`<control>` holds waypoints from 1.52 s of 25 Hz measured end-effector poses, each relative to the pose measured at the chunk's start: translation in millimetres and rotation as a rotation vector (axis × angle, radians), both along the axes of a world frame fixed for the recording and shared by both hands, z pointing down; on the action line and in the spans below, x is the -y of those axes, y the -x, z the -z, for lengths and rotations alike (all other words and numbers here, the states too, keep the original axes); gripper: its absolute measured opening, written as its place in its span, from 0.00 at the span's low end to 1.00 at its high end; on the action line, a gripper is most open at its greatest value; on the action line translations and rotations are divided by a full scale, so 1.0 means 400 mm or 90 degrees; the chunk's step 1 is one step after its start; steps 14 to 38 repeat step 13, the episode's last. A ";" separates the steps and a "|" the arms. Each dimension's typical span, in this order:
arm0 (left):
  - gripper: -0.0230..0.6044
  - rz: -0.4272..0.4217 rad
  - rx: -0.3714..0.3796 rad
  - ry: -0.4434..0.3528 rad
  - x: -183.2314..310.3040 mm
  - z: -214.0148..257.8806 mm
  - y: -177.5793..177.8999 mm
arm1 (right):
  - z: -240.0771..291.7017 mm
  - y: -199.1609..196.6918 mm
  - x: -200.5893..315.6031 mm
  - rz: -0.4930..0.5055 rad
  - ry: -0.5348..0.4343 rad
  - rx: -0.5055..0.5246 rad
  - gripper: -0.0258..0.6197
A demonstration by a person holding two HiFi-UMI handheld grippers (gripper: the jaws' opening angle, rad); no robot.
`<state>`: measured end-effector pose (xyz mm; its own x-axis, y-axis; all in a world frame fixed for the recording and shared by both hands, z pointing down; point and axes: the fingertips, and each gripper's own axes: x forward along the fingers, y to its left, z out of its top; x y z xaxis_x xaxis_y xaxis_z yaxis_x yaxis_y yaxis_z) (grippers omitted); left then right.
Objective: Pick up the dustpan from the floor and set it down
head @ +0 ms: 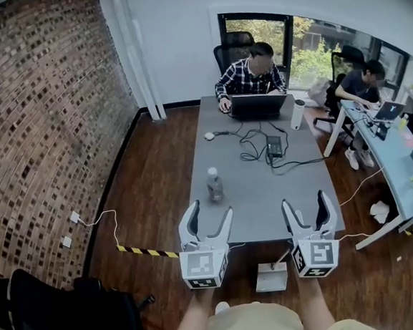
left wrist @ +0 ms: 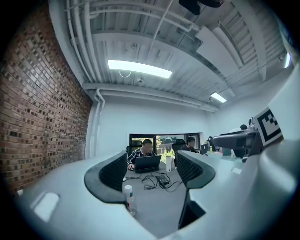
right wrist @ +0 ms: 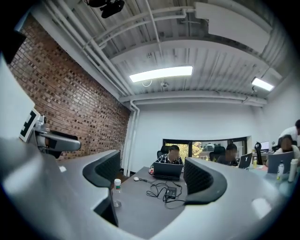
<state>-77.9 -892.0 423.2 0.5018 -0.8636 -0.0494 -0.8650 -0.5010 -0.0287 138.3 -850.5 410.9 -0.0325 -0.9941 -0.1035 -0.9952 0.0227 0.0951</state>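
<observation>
A white dustpan (head: 272, 277) lies flat on the wooden floor just in front of the grey table's near edge, its thin handle slanting up to the right. Both grippers are held level above it and point at the table. My left gripper (head: 208, 221) is up and to the left of the dustpan, and its jaws stand apart with nothing between them. My right gripper (head: 309, 211) is up and to the right, also open and empty. In the left gripper view, only the tabletop shows between the pads of my left gripper (left wrist: 150, 176). The right gripper view shows the same for my right gripper (right wrist: 152, 176).
The grey table (head: 267, 205) carries a water bottle (head: 214, 184), a power brick with cables (head: 274, 146) and a laptop (head: 258, 105) with a person seated behind it. A black chair (head: 69, 316) stands at lower left. Yellow-black tape (head: 148, 252) crosses the floor. A second desk (head: 393, 159) stands at right.
</observation>
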 end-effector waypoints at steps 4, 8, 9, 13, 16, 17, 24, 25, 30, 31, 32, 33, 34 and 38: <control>0.56 -0.018 0.004 0.002 -0.002 0.004 -0.011 | 0.005 -0.003 -0.016 -0.010 0.003 0.001 0.68; 0.56 -0.031 0.006 0.006 -0.004 -0.003 -0.022 | -0.002 -0.001 -0.023 -0.013 0.006 0.000 0.68; 0.56 -0.034 0.006 0.005 -0.004 -0.004 -0.025 | -0.004 -0.002 -0.023 -0.013 0.006 -0.002 0.68; 0.55 -0.042 0.006 0.003 0.000 -0.005 -0.038 | -0.006 -0.002 -0.020 -0.009 0.007 -0.004 0.67; 0.55 -0.042 0.006 0.003 0.000 -0.005 -0.038 | -0.006 -0.002 -0.020 -0.009 0.007 -0.004 0.67; 0.55 -0.042 0.006 0.003 0.000 -0.005 -0.038 | -0.006 -0.002 -0.020 -0.009 0.007 -0.004 0.67; 0.55 -0.042 0.006 0.003 0.000 -0.005 -0.038 | -0.006 -0.002 -0.020 -0.009 0.007 -0.004 0.67; 0.55 -0.042 0.006 0.003 0.000 -0.005 -0.038 | -0.006 -0.002 -0.020 -0.009 0.007 -0.004 0.67; 0.55 -0.042 0.006 0.003 0.000 -0.005 -0.038 | -0.006 -0.002 -0.020 -0.009 0.007 -0.004 0.67; 0.55 -0.042 0.006 0.003 0.000 -0.005 -0.038 | -0.006 -0.002 -0.020 -0.009 0.007 -0.004 0.67; 0.55 -0.042 0.006 0.003 0.000 -0.005 -0.038 | -0.006 -0.002 -0.020 -0.009 0.007 -0.004 0.67; 0.55 -0.042 0.006 0.003 0.000 -0.005 -0.038 | -0.006 -0.002 -0.020 -0.009 0.007 -0.004 0.67; 0.55 -0.042 0.006 0.003 0.000 -0.005 -0.038 | -0.006 -0.002 -0.020 -0.009 0.007 -0.004 0.67; 0.55 -0.042 0.006 0.003 0.000 -0.005 -0.038 | -0.006 -0.002 -0.020 -0.009 0.007 -0.004 0.67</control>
